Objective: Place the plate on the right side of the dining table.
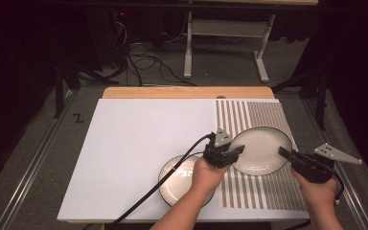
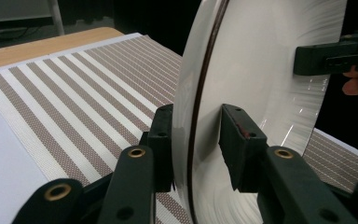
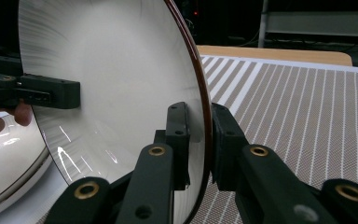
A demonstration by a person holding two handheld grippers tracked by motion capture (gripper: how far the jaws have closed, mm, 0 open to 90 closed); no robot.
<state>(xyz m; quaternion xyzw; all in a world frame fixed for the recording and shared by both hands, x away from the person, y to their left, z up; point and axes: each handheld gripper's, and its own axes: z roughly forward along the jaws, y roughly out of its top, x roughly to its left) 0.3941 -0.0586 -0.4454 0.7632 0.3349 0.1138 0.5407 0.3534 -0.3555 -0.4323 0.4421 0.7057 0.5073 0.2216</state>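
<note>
My left tool (image 1: 237,150) and right tool (image 1: 284,152) carry a white plate (image 1: 261,149) with a dark rim between them, above the striped mat (image 1: 263,115) on the desk (image 1: 139,139); the right tool is clamped on its rim; the left tool's jaws straddle the opposite rim, the inner pad (image 2: 235,140) standing slightly off it; a second plate (image 1: 177,181) lies under my left hand (image 1: 207,173).
</note>
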